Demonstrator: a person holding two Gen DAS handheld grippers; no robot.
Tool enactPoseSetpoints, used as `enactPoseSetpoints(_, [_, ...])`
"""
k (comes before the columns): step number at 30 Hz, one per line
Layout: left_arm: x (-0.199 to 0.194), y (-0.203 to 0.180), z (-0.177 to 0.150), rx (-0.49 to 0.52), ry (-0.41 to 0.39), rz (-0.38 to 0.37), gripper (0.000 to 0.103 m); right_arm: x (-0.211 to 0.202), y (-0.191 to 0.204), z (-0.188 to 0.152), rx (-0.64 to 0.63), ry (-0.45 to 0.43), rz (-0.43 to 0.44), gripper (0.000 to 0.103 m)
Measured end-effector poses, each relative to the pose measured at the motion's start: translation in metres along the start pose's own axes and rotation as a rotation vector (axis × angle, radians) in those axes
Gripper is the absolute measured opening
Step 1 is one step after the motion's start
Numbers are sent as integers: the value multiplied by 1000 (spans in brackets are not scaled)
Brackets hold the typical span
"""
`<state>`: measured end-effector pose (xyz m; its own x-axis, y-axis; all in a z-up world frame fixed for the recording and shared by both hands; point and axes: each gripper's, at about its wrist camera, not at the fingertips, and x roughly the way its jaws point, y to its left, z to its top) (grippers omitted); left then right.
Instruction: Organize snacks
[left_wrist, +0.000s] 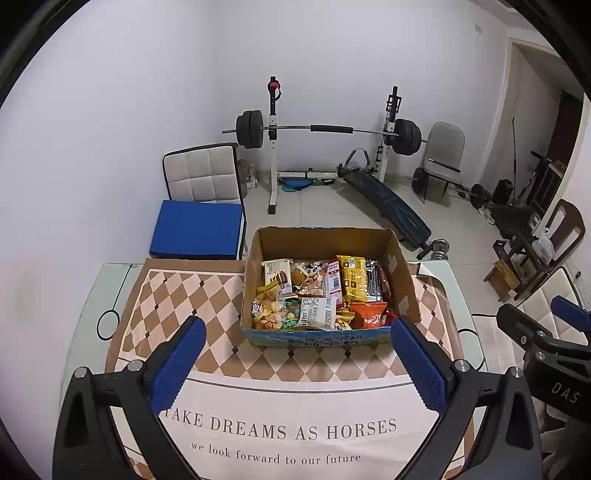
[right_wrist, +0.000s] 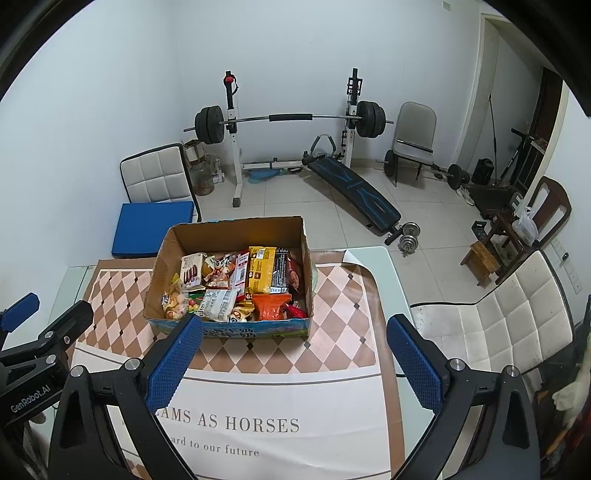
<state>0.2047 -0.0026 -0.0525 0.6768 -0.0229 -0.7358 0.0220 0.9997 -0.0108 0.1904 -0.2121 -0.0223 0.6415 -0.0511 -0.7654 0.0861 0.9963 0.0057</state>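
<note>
Presently all visible wrapped snack packets (left_wrist: 317, 295) lie inside the open brown cardboard box (left_wrist: 404, 280) on the checked tablecloth (left_wrist: 177, 291). Left gripper (left_wrist: 297, 362) and right gripper (right_wrist: 293, 356) hover empty, jaws apart; whether sorting is finished cannot be judged.

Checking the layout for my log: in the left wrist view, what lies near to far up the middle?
Printed tablecloth → cardboard snack box → barbell rack by the wall.

"TAKE DREAMS AS HORSES" on tablecloth (left_wrist: 280, 402)

You're looking at a matt cardboard box (left_wrist: 400, 273), glossy plastic snack packets (left_wrist: 354, 280) and a smooth printed cloth (left_wrist: 280, 406).
</note>
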Motion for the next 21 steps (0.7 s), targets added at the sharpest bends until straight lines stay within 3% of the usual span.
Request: enactPoseSetpoints(21, [-7, -4, 4, -1, -6, -2, 103, -7, -3, 3, 3, -6, -1, 102])
